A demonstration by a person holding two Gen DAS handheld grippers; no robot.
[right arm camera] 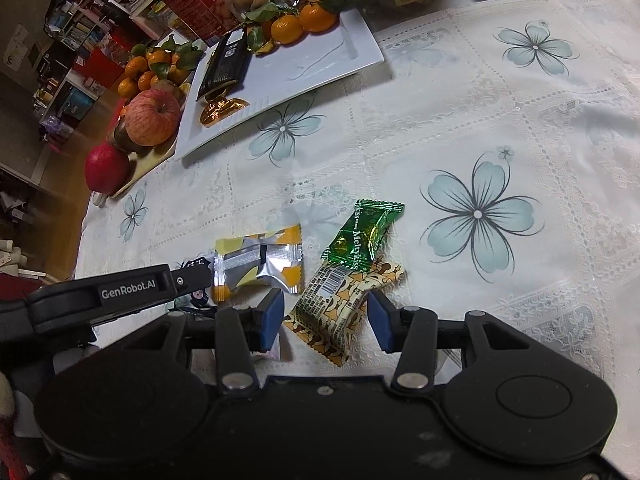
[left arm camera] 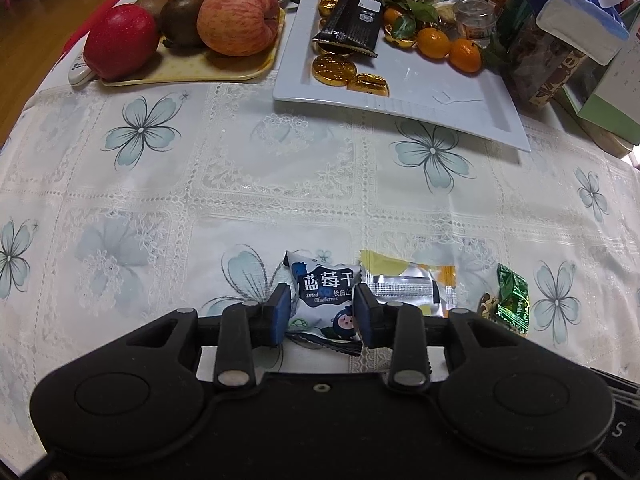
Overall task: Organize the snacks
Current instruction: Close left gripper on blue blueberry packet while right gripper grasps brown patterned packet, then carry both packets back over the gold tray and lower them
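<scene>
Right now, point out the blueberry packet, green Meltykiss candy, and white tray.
blueberry packet (left arm camera: 325, 288), left wrist view, printed front.
green Meltykiss candy (right arm camera: 360, 238), right wrist view, wrapper middle.
white tray (left arm camera: 432, 92), left wrist view, bare floor.

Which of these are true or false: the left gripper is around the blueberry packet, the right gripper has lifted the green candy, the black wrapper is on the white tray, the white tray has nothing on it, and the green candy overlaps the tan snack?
1. The left gripper has its fingers on either side of the dried blueberry packet. True.
2. The right gripper has lifted the green candy. False: the candy lies on the tablecloth, and the open fingers flank the tan snack.
3. The black wrapper lies on the white tray. True.
4. The white tray is empty. False: it also holds gold coins and mandarins.
5. The green candy overlaps the tan snack. True.
</scene>
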